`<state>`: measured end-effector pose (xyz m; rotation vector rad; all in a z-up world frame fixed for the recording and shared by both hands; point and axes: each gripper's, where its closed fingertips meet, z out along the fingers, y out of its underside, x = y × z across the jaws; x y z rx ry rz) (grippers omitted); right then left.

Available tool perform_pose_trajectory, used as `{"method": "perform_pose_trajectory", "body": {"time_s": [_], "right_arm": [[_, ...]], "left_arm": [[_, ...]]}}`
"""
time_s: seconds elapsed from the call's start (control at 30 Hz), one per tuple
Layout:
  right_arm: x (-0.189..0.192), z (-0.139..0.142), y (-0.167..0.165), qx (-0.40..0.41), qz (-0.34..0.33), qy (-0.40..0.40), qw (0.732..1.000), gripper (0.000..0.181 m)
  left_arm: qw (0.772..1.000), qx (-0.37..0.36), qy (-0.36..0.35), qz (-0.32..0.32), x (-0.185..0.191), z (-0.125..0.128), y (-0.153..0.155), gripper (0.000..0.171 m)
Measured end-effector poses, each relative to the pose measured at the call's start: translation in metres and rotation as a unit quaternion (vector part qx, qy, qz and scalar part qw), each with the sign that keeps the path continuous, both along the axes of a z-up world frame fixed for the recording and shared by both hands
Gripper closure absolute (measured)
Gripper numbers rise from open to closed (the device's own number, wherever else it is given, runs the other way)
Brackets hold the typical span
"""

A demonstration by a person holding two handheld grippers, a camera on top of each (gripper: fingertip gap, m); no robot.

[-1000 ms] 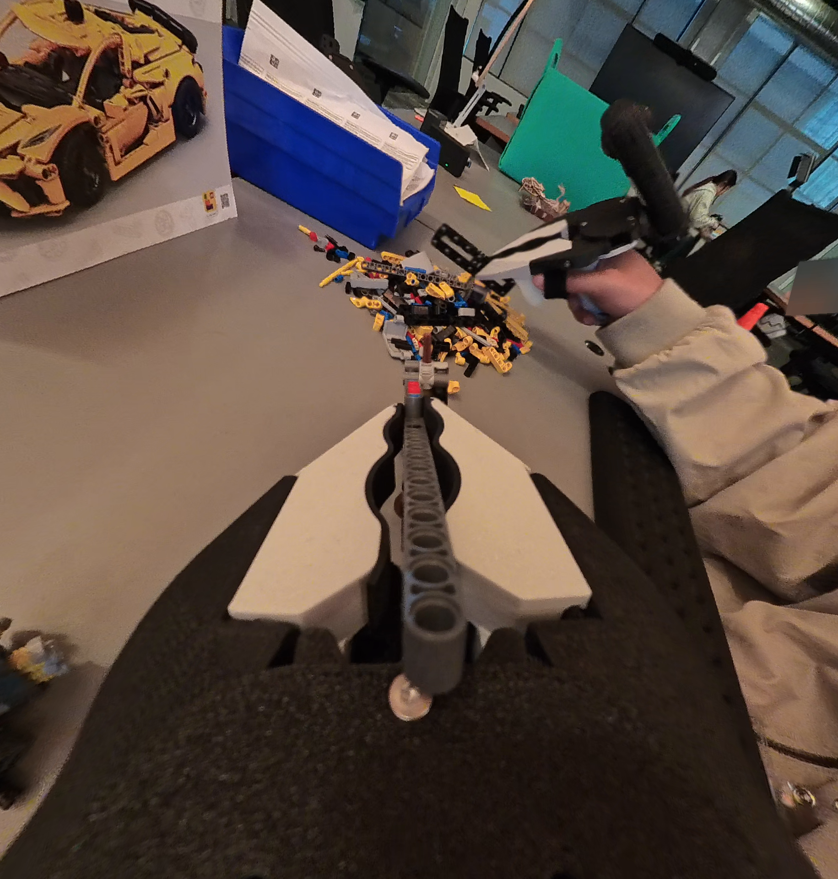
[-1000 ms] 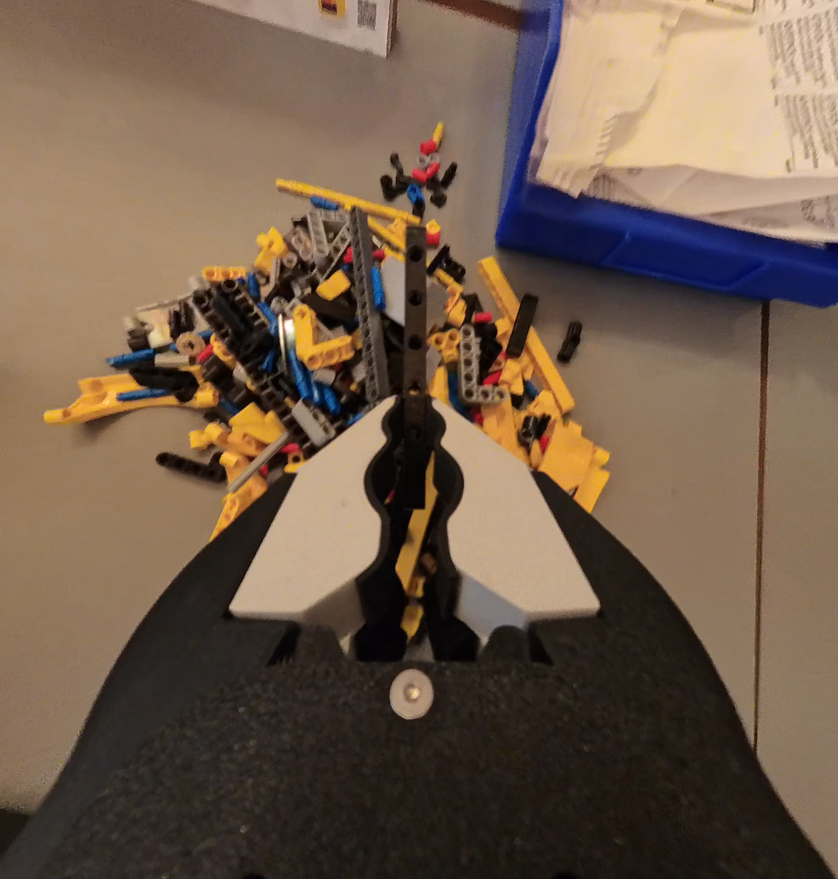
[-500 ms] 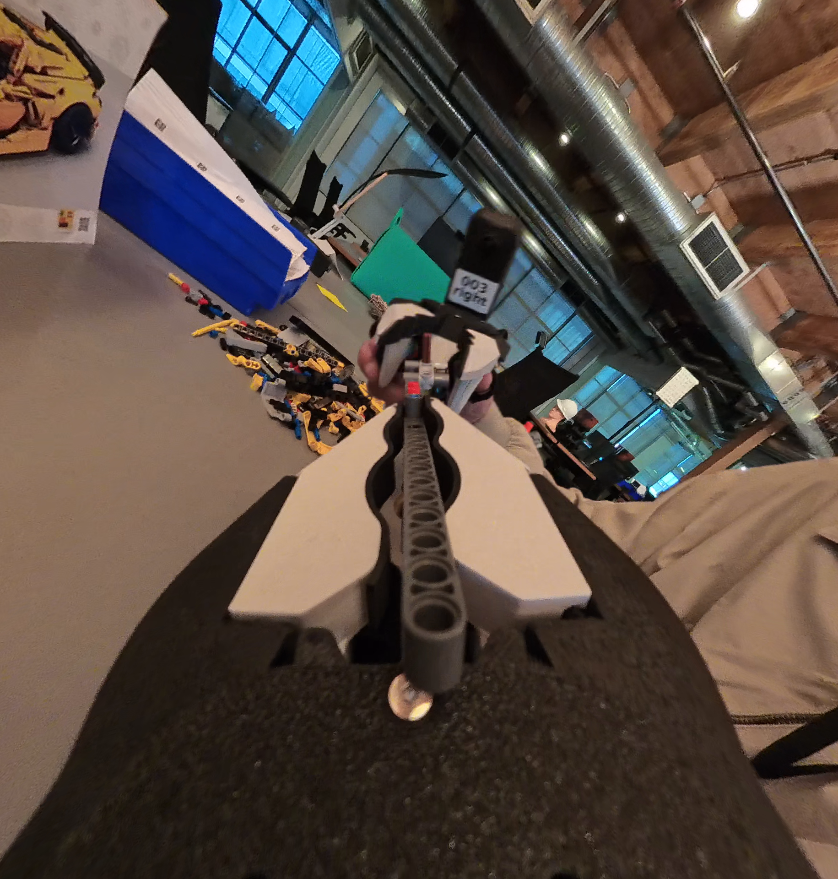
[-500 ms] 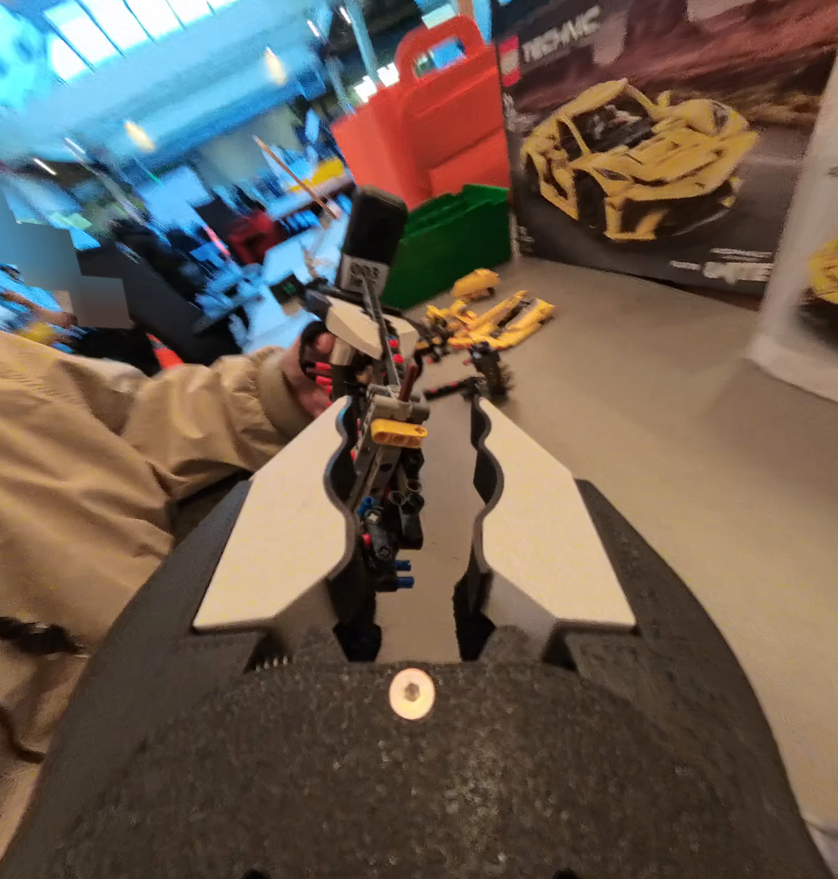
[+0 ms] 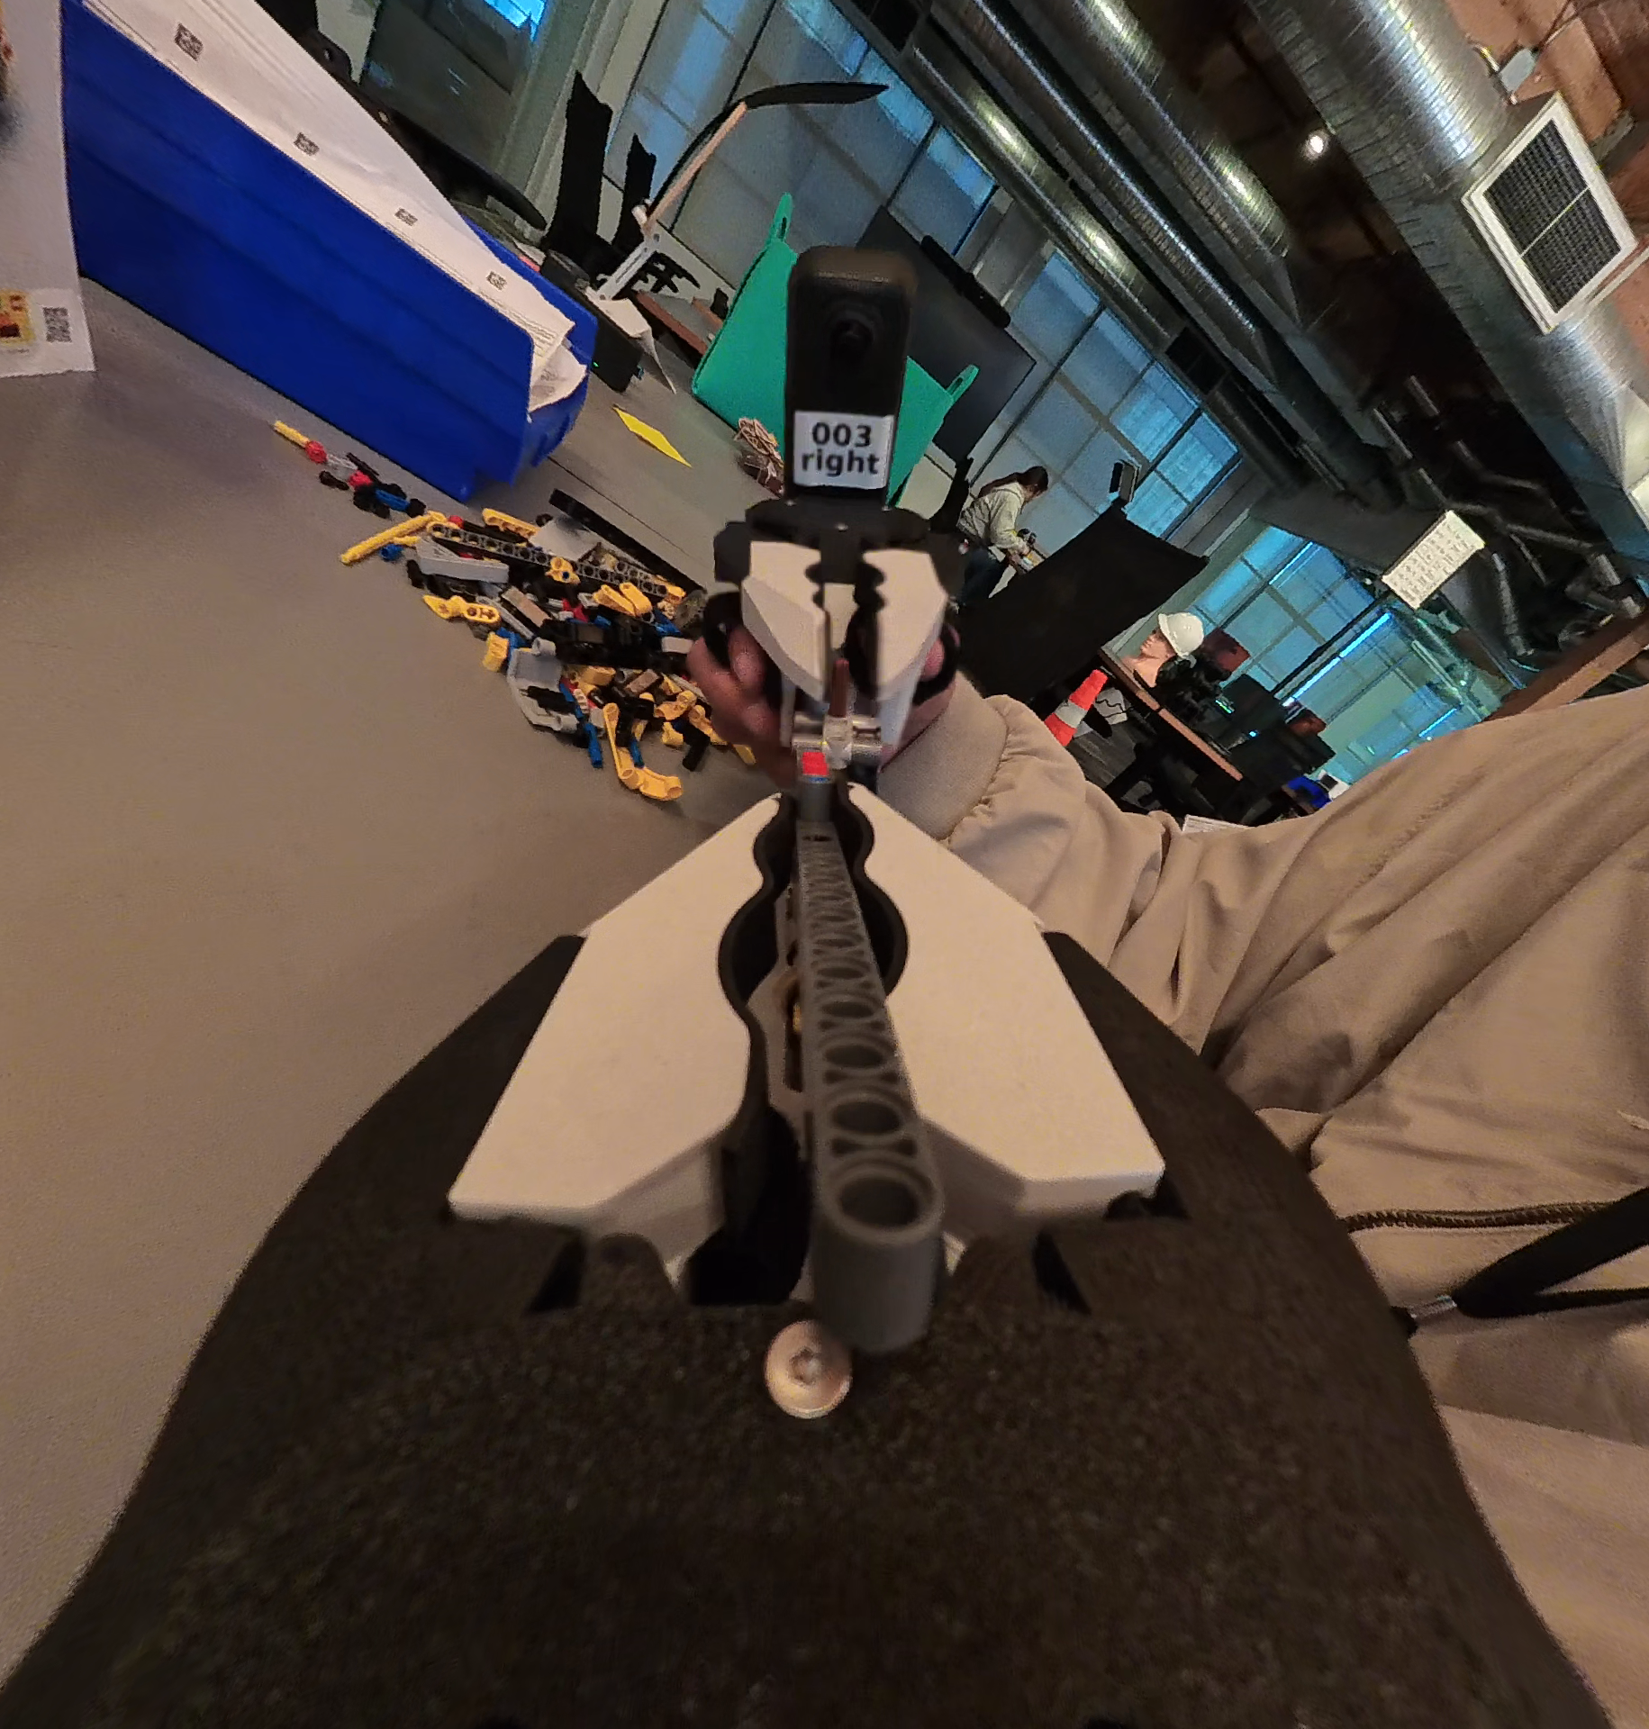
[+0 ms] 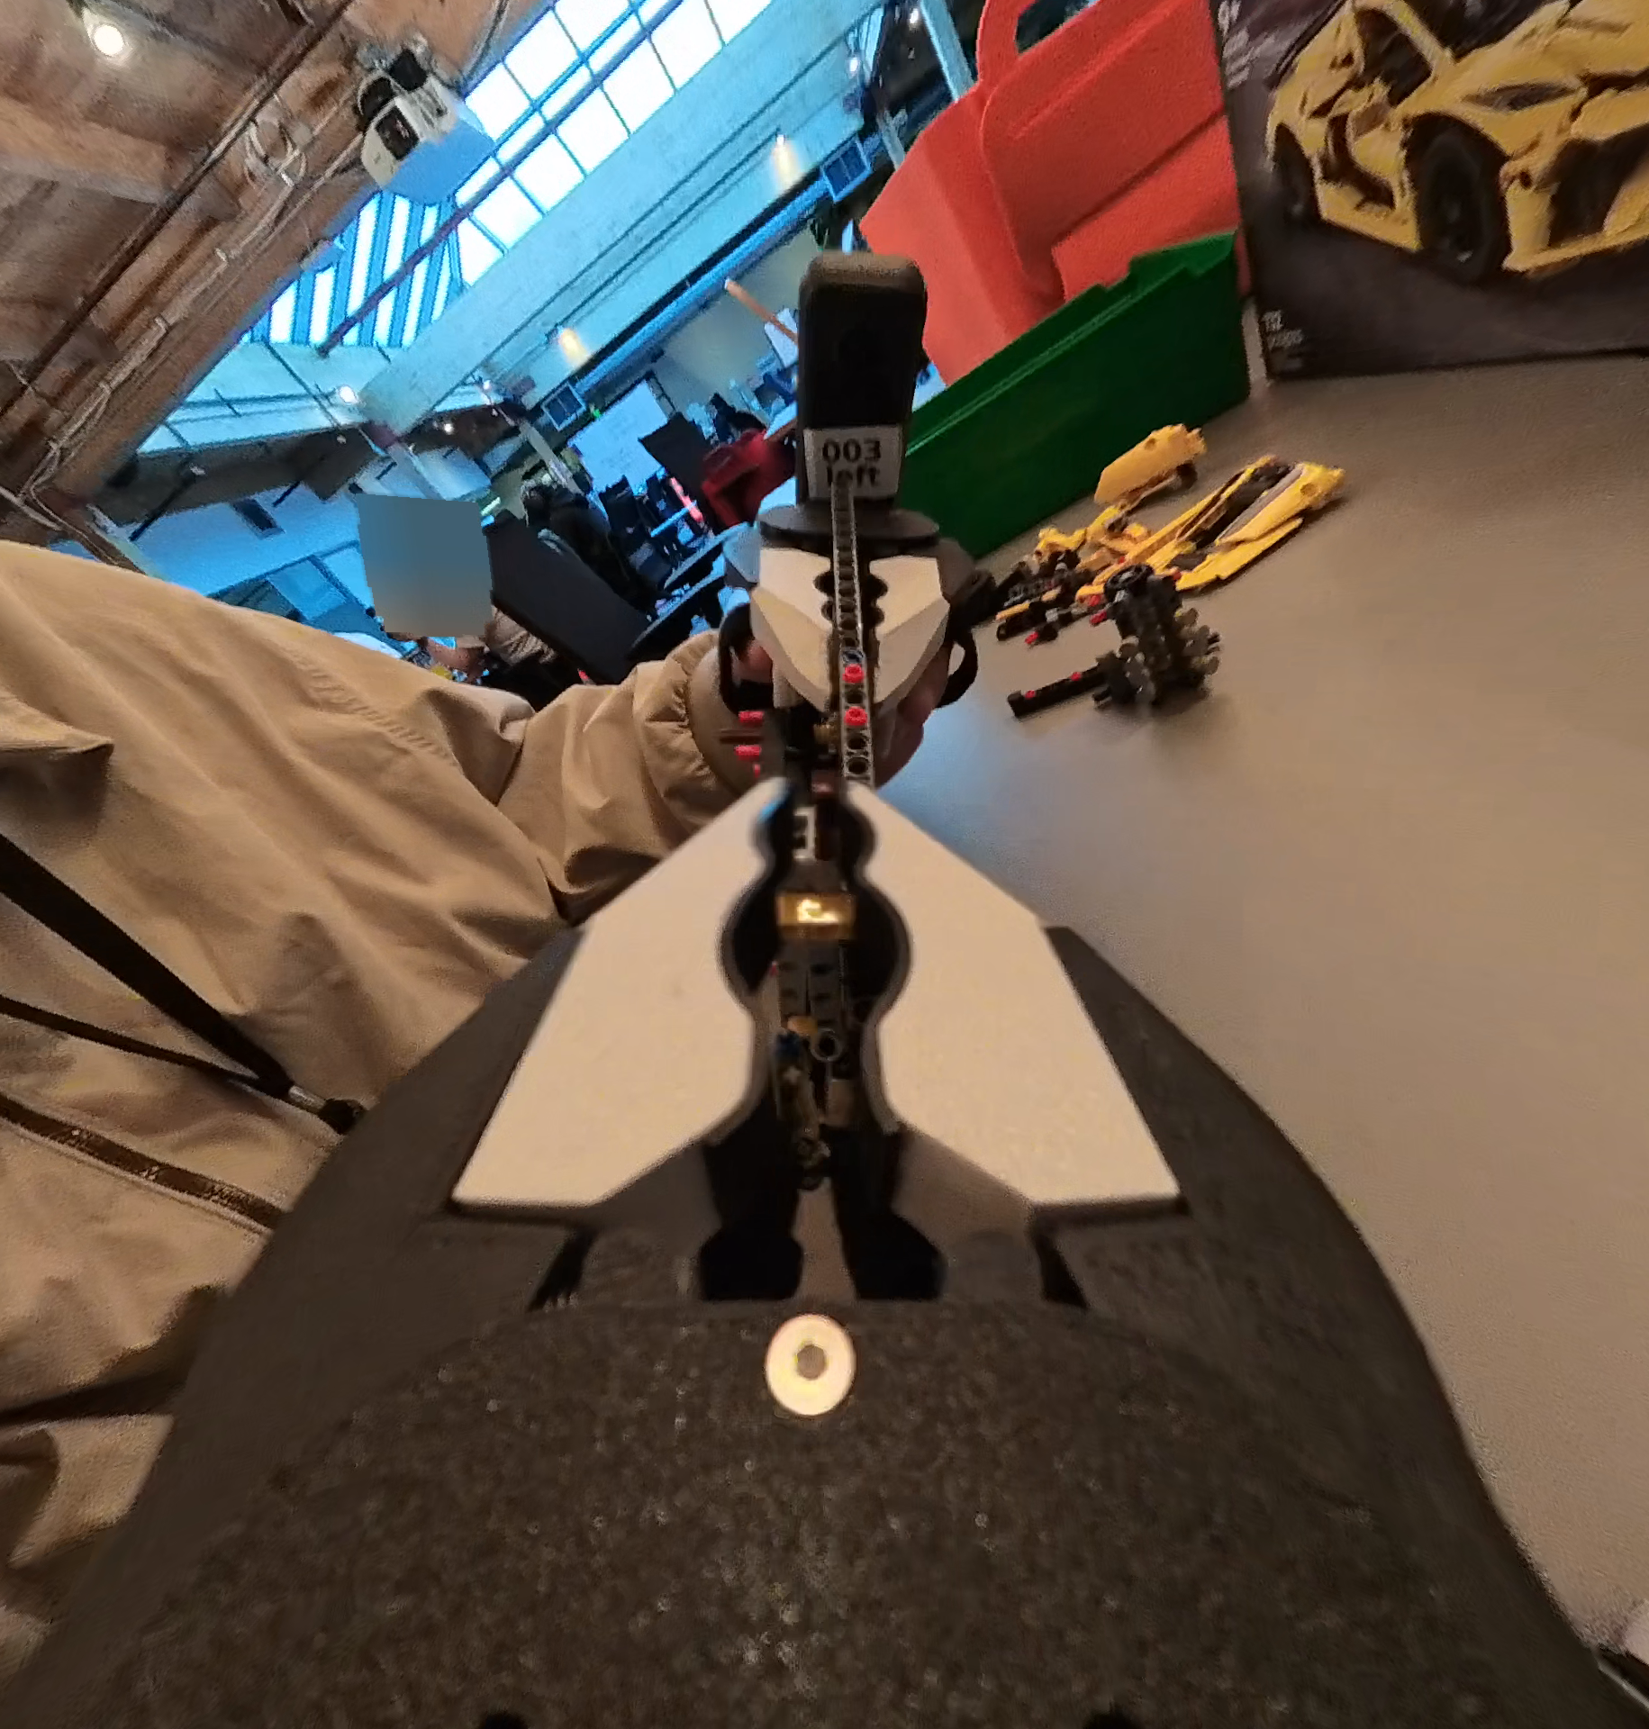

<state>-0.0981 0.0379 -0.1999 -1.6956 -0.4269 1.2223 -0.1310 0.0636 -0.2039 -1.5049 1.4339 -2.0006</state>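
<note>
My left gripper [image 5: 816, 805] is shut on a long grey beam with holes [image 5: 848, 1029], held in the air. The beam's far end carries a small assembly with a red pin and a light grey connector [image 5: 830, 739]. My right gripper [image 6: 816, 795] faces the left one and is shut on that assembly's black, yellow and blue parts [image 6: 811, 936]. In the left wrist view the right gripper [image 5: 834, 692] sits right at the beam's tip. In the right wrist view the left gripper [image 6: 848, 674] holds the beam [image 6: 846, 599] edge-on.
A pile of loose yellow, black and blue bricks [image 5: 568, 617] lies on the grey table [image 5: 193, 748] by a blue bin of papers [image 5: 287, 243]. Yellow car panels [image 6: 1204, 515], a black gear assembly [image 6: 1148, 646], a green bin [image 6: 1082, 393] and a car box [image 6: 1457, 168] stand opposite. Across from one pair of fingers to the other is roughly 5 cm.
Both grippers rose from the table and turned to face each other. The right gripper left the brick pile, stood open around the assembly half a second ago, and is now shut on it.
</note>
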Motion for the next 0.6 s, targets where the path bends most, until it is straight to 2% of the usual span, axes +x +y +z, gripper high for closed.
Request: {"method": "perform_pose_trajectory", "body": {"time_s": [0.13, 0.37, 0.47, 0.6], "right_arm": [[0.006, -0.005, 0.005, -0.004, -0.019, -0.016, 1.0, 0.179], [0.014, 0.003, 0.011, 0.002, -0.045, 0.019, 0.999, 0.179], [0.015, -0.005, 0.016, -0.014, -0.057, 0.017, 0.998, 0.179], [0.015, 0.008, 0.017, -0.007, -0.057, 0.069, 0.996, 0.179]], "left_arm": [[1.0, 0.0, 0.007, 0.011, 0.002, -0.003, 0.003, 0.163], [1.0, -0.012, -0.006, 0.023, 0.004, 0.001, 0.007, 0.163], [0.999, 0.001, 0.001, 0.032, 0.004, -0.004, 0.011, 0.163], [0.999, -0.027, -0.018, 0.031, 0.004, 0.004, 0.011, 0.163]]}}
